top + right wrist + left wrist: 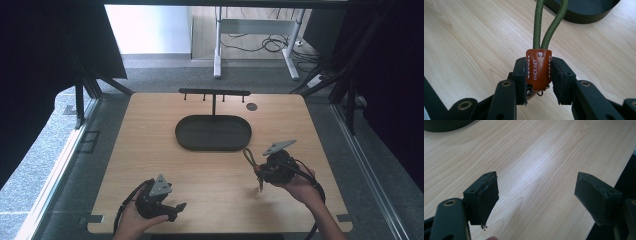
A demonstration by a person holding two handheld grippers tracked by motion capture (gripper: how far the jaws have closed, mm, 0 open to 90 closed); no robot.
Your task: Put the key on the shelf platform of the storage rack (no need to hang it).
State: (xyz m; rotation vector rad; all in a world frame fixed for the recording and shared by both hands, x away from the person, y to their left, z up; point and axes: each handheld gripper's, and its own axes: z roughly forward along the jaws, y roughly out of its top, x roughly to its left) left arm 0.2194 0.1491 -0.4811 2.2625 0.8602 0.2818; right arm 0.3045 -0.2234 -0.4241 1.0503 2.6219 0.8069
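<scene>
My right gripper (539,72) is shut on a brown leather tag (538,68) that joins a loop of green cord (549,22). In the high view the right gripper (258,172) sits at the table's right, and the cord loop (248,156) sticks out from it toward the dark oval tray (213,132). Something small hangs below the tag; I cannot make it out. My left gripper (537,200) is open over bare wood with nothing between its jaws. It rests near the table's front left edge, left gripper (175,209) pointing right.
Behind the tray stands a black T-shaped rack (214,93) with several small pegs. A dark round mark (251,106) lies on the wood near the rack's right end. Black frame posts flank the table on both sides.
</scene>
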